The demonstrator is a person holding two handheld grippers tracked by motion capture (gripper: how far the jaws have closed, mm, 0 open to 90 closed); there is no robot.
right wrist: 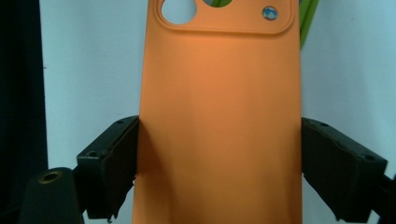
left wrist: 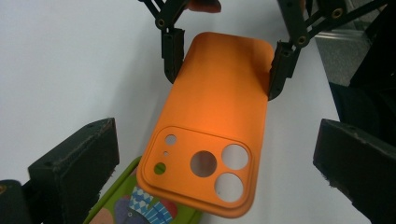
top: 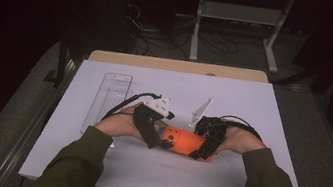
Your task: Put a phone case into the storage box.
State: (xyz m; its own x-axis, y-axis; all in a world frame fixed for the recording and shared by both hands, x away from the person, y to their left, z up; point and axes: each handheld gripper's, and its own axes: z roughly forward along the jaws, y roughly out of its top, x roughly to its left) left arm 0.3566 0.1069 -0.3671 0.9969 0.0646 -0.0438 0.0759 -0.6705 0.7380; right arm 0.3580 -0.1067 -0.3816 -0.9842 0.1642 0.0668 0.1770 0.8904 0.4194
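Note:
An orange phone case lies back-up on the white mat, between the person's two hands. My right gripper is shut across its plain end, one pad on each long edge; the left gripper view shows the same grip. My left gripper stands open around the camera-cutout end, both jaws well clear of the case. Under that end lies a green patterned case, whose green edge peeks out beside the orange one. In the high view the left gripper and right gripper face each other over the case.
The white mat covers most of the table. A clear plastic tray lies at its left side, beyond the left hand. Behind the table stand a dark floor, cables and a white frame.

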